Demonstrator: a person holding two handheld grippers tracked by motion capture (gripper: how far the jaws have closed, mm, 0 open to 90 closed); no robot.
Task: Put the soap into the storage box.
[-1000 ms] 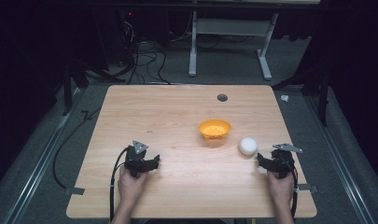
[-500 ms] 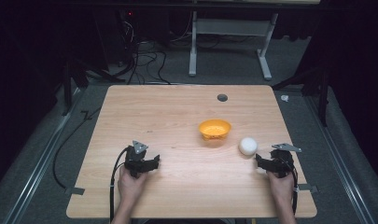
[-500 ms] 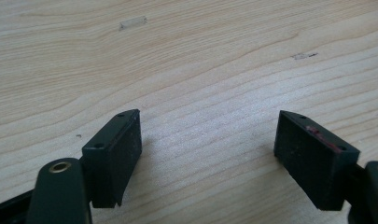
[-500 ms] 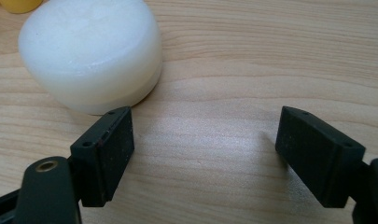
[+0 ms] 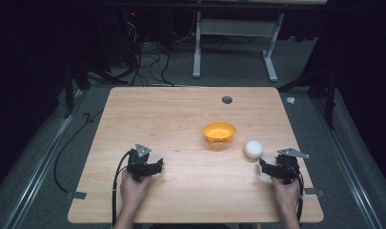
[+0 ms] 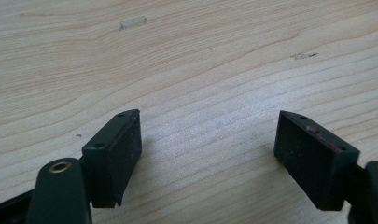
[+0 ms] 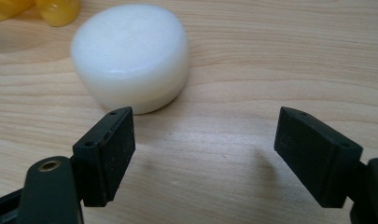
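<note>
High view: white puck (image 5: 253, 149) seen on desk (image 5: 181, 114), right of orange bowl (image 5: 219, 131), just ahead of right gripper (image 5: 264, 166).

Left gripper view: left gripper (image 6: 207, 156) released, nothing held.

Right gripper view: right gripper (image 7: 203, 154) released; puck (image 7: 130, 53) judged light, rigid, smooth (possibly slippery), best taken across sides.

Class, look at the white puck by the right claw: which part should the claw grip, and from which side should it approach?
Grip the white puck across its curved side wall, coming in low from the right claw, which sits open just short of it. It is a squat round lying flat, so opposite wall points suit the pads; its domed top offers no edge. The orange bowl crowds the far side.
</note>
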